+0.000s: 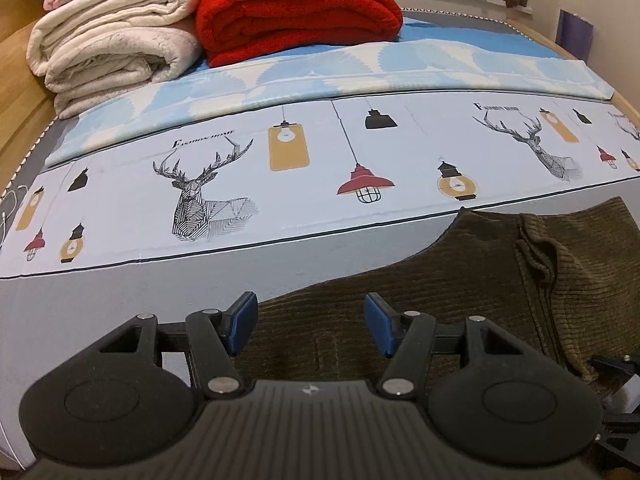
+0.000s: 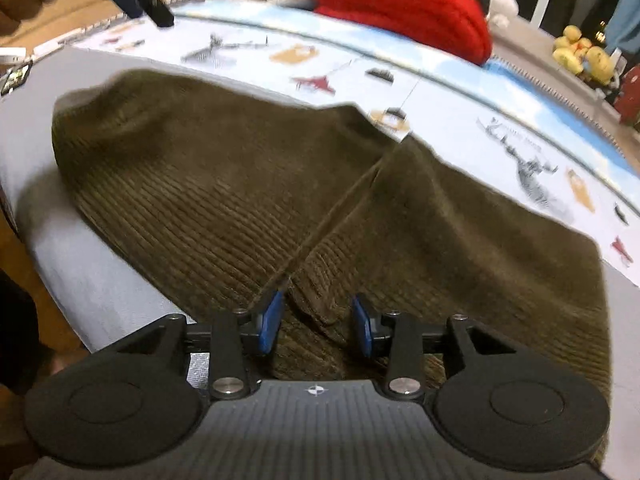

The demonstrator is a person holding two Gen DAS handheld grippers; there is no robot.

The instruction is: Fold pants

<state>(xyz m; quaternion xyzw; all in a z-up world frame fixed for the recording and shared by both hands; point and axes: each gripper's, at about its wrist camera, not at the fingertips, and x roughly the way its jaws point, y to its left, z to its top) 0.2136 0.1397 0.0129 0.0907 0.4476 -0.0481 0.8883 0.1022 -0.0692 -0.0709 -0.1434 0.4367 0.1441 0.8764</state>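
Pants (image 2: 248, 184) spread on bed (image 1: 120, 288), seemingly folded once, lumpy. Further folding, smoothing left. Left gripper (image 1: 310, 322) fingers apart, empty; right gripper (image 2: 316, 322) fingers open astride bunched fabric.

Dim indoor light, perhaps motion-blurred, fisheye-warped edges

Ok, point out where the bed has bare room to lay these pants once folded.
Free: the printed sheet between the brown corduroy pants and the pale blue cover, and the plain grey strip left of the pants. Crowded: the far end, with the cream blankets and the red blanket.
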